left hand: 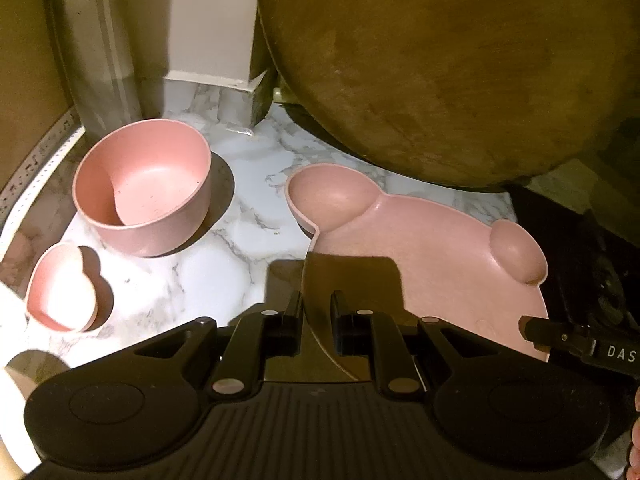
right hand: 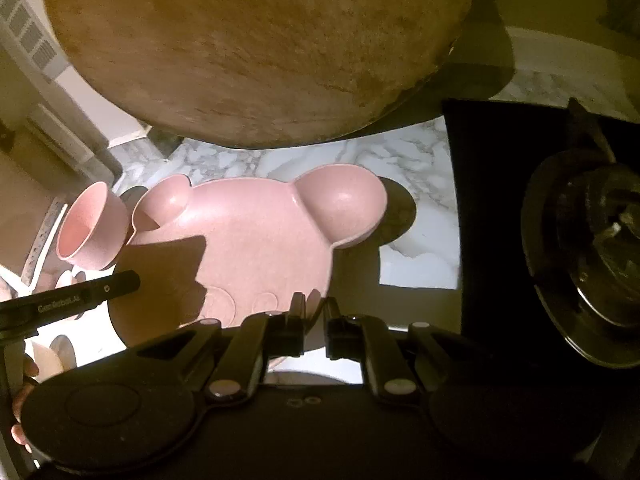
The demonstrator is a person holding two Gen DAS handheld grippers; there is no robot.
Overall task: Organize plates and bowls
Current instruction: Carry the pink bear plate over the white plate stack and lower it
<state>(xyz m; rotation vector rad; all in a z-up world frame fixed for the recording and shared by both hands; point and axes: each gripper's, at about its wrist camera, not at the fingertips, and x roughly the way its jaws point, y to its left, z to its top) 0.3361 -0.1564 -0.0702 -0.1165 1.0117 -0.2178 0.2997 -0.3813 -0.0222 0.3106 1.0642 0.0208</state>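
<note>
Since it looks like thin, stiff moulded plastic, the pink bear-shaped plate point(right hand: 256, 240) should be light, rigid and a little slick, so its near rim is the best place to take hold. It lies flat on the marble worktop point(left hand: 240, 216), below a leaning round wooden board point(left hand: 460, 64). The right hand-held gripper point(right hand: 314, 312) has its fingers narrowly parted astride that rim; the left hand-held gripper point(left hand: 316, 312) sits likewise at the plate's left edge. Whether either truly pinches, I cannot tell. A pink bowl point(left hand: 144, 192) and small pink cup point(left hand: 64, 288) stand to the left.
</note>
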